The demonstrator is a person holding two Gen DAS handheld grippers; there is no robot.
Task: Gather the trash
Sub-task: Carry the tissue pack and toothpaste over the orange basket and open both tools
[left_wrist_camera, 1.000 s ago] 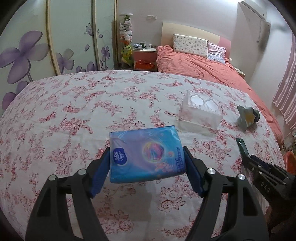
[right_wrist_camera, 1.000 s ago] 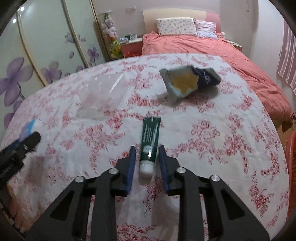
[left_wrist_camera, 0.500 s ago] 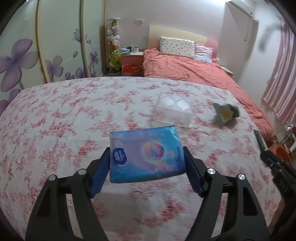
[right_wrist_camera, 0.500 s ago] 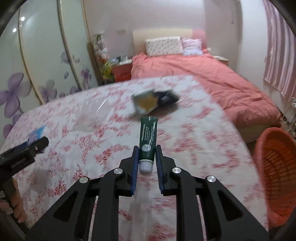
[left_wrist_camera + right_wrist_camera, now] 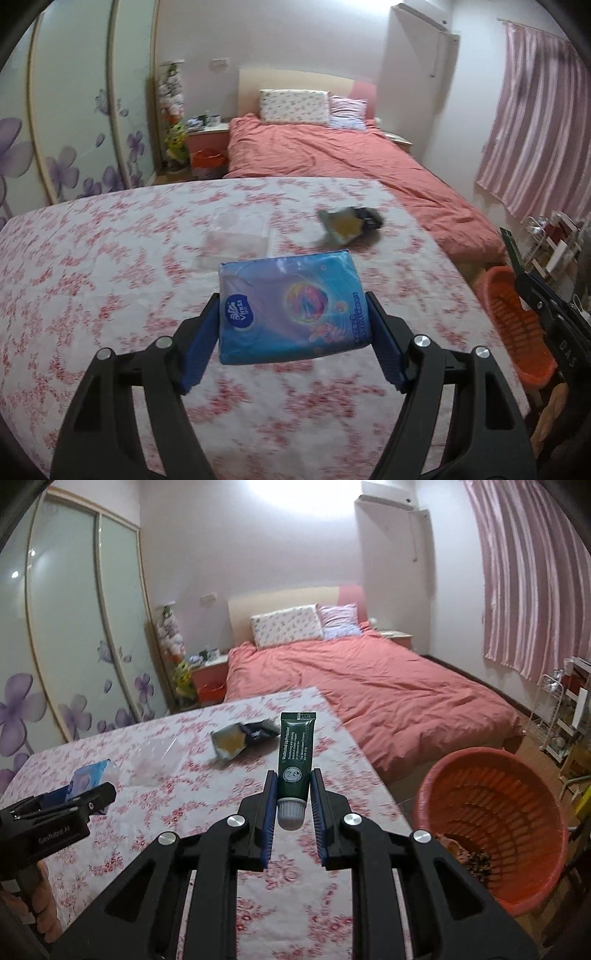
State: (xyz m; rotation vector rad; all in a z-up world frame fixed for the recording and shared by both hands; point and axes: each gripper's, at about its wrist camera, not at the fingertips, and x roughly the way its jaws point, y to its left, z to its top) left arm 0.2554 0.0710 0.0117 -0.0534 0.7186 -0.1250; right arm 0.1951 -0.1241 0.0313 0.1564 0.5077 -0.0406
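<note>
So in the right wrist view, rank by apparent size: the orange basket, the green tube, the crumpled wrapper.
1. Orange basket, clearly largest.
2. Green tube and crumpled wrapper look alike; the tube is nearer the camera, so unranked.

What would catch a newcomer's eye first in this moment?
Each pair of tongs holds trash above the floral table: the left tongs clamp a blue tissue pack, and the right tongs pinch a dark green tube near its cap. An orange basket stands on the floor right of the table, and a crumpled wrapper lies on the cloth.
</note>
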